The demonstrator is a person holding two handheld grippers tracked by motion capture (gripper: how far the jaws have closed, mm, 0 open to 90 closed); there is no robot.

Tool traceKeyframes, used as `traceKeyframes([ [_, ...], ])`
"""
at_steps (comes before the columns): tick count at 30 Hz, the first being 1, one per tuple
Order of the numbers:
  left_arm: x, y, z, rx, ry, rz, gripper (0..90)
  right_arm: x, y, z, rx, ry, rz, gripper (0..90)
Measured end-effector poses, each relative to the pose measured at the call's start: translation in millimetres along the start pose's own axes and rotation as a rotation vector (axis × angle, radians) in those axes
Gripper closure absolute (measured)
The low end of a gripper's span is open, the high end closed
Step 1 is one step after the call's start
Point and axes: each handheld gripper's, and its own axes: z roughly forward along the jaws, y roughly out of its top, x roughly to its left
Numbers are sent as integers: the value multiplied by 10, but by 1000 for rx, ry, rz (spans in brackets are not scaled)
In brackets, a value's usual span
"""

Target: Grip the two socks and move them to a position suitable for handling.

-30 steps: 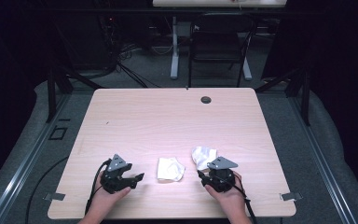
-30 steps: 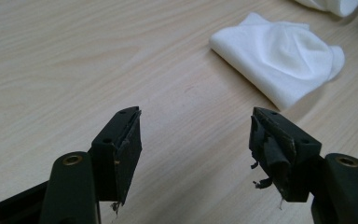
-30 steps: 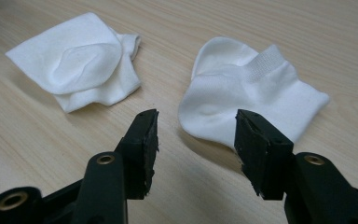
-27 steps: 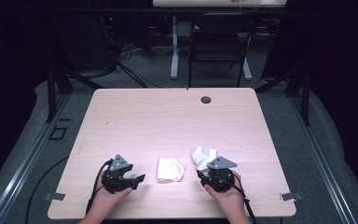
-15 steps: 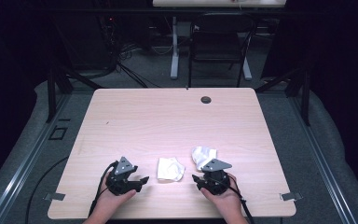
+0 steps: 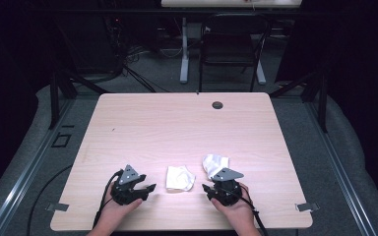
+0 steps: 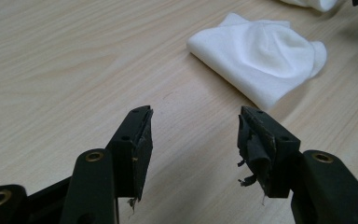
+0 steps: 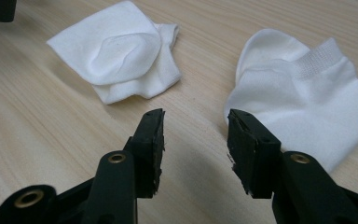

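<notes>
Near the table's (image 6: 142, 123) front edge, the left gripper (image 6: 150, 187) and right gripper (image 6: 205, 187) are held with jaws apart, just closing, nothing between them. A folded white sock (image 6: 179, 178) is seen between them; a second sock (image 6: 213, 162) lies just beyond the right gripper.

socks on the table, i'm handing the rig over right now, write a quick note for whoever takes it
Left hand-held gripper: open, holding nothing, jaws just closing a little, aimed at the folded sock.
Right hand-held gripper: open, holding nothing, jaws also just closing, beside the second sock.
Both white socks lie apart near the table's front edge, between the two grippers.
Done: neither sock gripped or paired.
Left: probably grasp the socks and bring them together.
</notes>
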Motion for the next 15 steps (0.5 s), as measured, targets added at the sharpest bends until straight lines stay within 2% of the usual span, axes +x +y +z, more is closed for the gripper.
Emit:
traceKeyframes([
  [1, -1, 5, -12, -2, 14, -10, 458, 6, 3, -4, -10, 2, 0, 570],
  [6, -7, 37, -36, -33, 4, -13, 505, -17, 5, -17, -19, 1, 12, 580],
  [9, -43, 92, -18, -51, -38, -34, 540, -46, -4, -16, -34, 2, 33, 591],
  [10, -43, 92, -18, -51, -38, -34, 563, -46, -4, -16, -34, 2, 33, 591],
  [11, -82, 129, -1, -61, -52, -32, 587, -66, -3, -17, -40, -1, 46, 592],
  [15, -175, 214, 69, -58, -61, -11, 617, -89, -8, -23, -33, -2, 54, 589],
])
